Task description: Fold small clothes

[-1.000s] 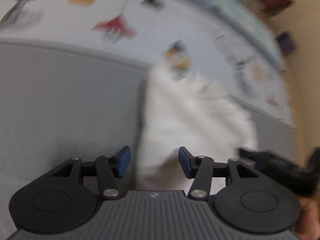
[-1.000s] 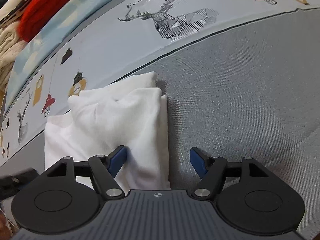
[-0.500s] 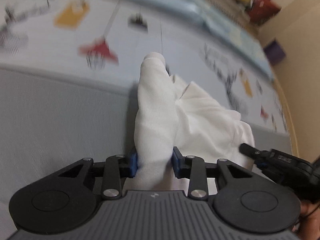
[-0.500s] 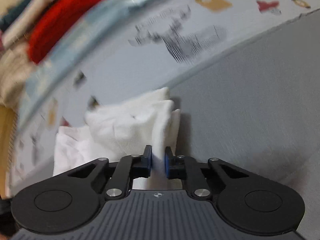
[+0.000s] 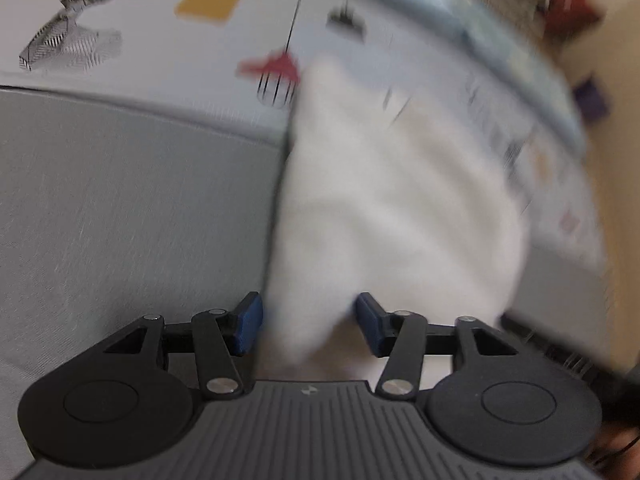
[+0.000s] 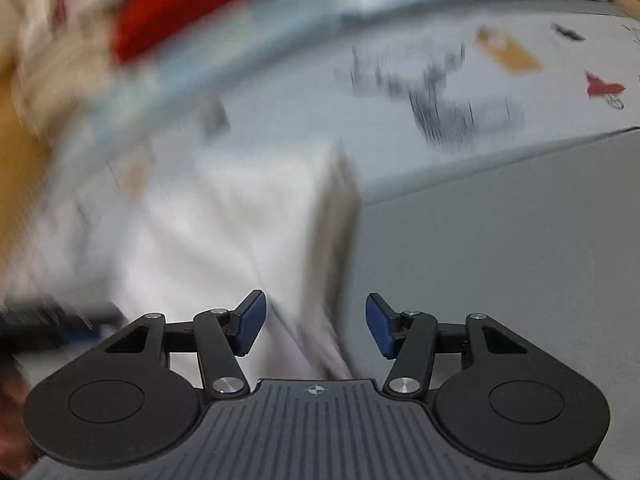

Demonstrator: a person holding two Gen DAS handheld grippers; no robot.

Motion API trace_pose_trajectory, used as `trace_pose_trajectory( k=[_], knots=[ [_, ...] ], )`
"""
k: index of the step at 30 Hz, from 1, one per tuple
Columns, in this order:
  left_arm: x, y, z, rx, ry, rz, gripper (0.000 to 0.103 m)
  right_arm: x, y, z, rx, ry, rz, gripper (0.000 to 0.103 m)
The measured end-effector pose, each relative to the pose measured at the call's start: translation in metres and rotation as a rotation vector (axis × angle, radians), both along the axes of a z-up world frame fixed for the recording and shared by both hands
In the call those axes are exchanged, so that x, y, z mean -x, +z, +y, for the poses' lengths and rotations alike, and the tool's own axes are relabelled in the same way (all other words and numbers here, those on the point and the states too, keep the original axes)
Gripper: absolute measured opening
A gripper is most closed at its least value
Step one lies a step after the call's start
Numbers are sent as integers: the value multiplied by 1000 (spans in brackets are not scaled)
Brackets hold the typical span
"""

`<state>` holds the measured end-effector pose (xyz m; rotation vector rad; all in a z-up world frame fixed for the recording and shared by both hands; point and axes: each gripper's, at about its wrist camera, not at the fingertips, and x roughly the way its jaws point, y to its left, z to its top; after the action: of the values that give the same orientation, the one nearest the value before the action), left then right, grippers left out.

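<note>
Currently both views are heavily motion-blurred, so fine detail is unreliable.

Left hand-held gripper (image 5: 308, 326): jaws spread wide; white cloth lies between the blue pads but neither pad visibly presses it, so nothing is held. Right hand-held gripper (image 6: 316, 326): jaws equally wide apart, a cloth edge running between them, no grip.

White garment (image 5: 392, 208): lies at centre to right of the left wrist frame, and centre-left of the right wrist frame. It rests on the bedsheet (image 5: 120, 208), straddling the seam where the plain grey panel meets the pale printed band with the deer and lantern motifs. Its left border in the left view reads as a fairly straight fold line; a layered edge shows in the right view, lower centre.

Progress, judged: the garment looks compact and layered, so at least one fold appears laid down. Whether it is neat or finished cannot be told through the blur. Likely remaining: smoothing or a last fold, then more items; a red and beige clothing pile (image 6: 192, 12) sits upper left of the right view.
</note>
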<state>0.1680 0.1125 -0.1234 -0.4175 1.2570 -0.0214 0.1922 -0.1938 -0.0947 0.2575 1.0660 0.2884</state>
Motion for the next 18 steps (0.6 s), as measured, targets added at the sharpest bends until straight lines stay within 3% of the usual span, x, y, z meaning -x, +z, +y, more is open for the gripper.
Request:
trace_pose_trajectory(
  k=[1, 3, 6, 8, 10, 11, 12, 14, 15, 16, 18],
  knots=[
    [1, -3, -1, -13, 1, 20, 66, 0, -6, 2, 42, 6, 22, 59],
    [7, 3, 0, -16, 15, -3, 65, 0, -5, -3, 10, -31, 33, 59],
    [18, 14, -4, -40, -17, -42, 65, 7, 7, -5, 12, -59, -11, 58],
    [26, 5, -6, -56, -49, 14, 63, 12, 6, -3, 6, -31, -14, 57],
    [34, -7, -10, -83, -95, 65, 50, 17, -1, -3, 24, 15, 50, 57],
    [38, -4, -15, -101, -130, 40, 43, 19, -8, -1, 44, 41, 98, 58],
    [42, -1, -18, -93, -167, 20, 29, 21, -13, 0, 75, 55, 131, 57],
    [52, 2, -25, -110, -210, 8, 29, 27, -14, -2, 105, 53, 139, 43],
    [55, 4, -29, -130, -225, 9, 33, 29, -10, -6, 99, 40, 126, 27],
    [59, 7, -31, -158, -237, 5, 41, 31, -6, -9, 114, 21, 111, 25],
    [70, 19, -35, -252, -251, -17, 61, 39, 2, -16, 238, -49, 68, 25]
  ],
)
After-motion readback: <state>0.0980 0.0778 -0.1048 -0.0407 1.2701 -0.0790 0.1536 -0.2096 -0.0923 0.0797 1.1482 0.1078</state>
